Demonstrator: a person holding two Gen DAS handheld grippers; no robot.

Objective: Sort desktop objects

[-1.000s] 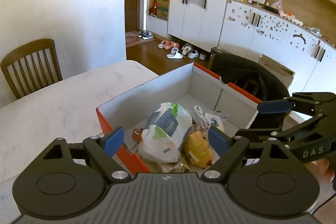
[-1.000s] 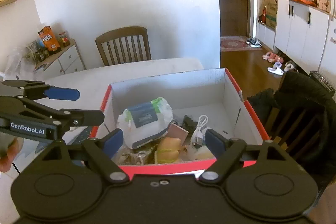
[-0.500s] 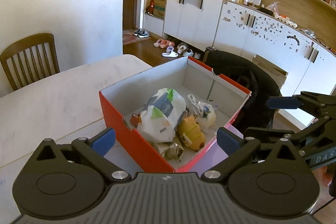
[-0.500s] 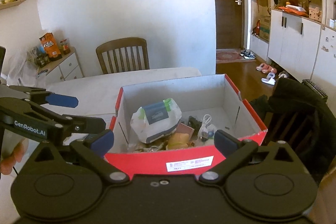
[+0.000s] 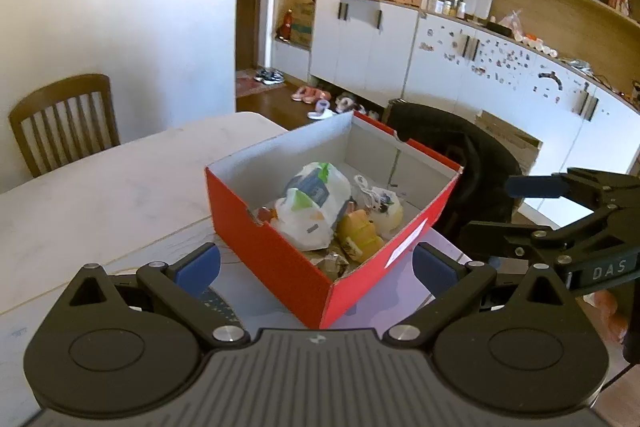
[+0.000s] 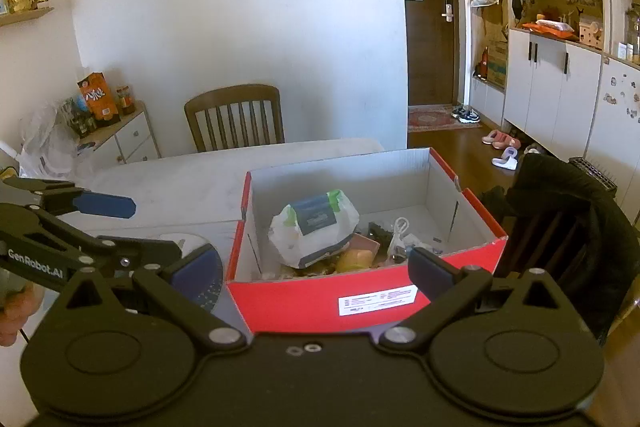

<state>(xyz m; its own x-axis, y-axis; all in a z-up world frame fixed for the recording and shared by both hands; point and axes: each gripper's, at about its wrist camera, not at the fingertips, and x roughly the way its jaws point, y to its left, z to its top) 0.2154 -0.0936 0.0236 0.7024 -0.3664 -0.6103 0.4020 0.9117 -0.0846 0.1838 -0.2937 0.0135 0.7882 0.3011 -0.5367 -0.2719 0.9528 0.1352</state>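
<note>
A red cardboard box [image 5: 280,247] [image 6: 304,301] stands open on the white marble table [image 5: 100,203]. Inside lie a white wet-wipes pack [image 5: 312,203] [image 6: 316,223], a yellow toy [image 5: 358,231], a white cable [image 6: 398,231] and other small items. My left gripper [image 5: 316,263] is open and empty, held back from the box's near corner. My right gripper [image 6: 312,267] is open and empty in front of the box's labelled side. Each gripper shows in the other's view, the right one [image 5: 568,215] beside the box and the left one [image 6: 80,223] too.
A wooden chair [image 6: 236,119] stands at the table's far side. A chair draped with a black coat [image 6: 568,219] stands right of the box. A dark round mat [image 6: 200,279] lies left of the box. Cabinets and shelves line the far wall.
Both grippers have pulled back and up from the box, so it looks smaller and its outer red sides show. Both stay open and empty.
</note>
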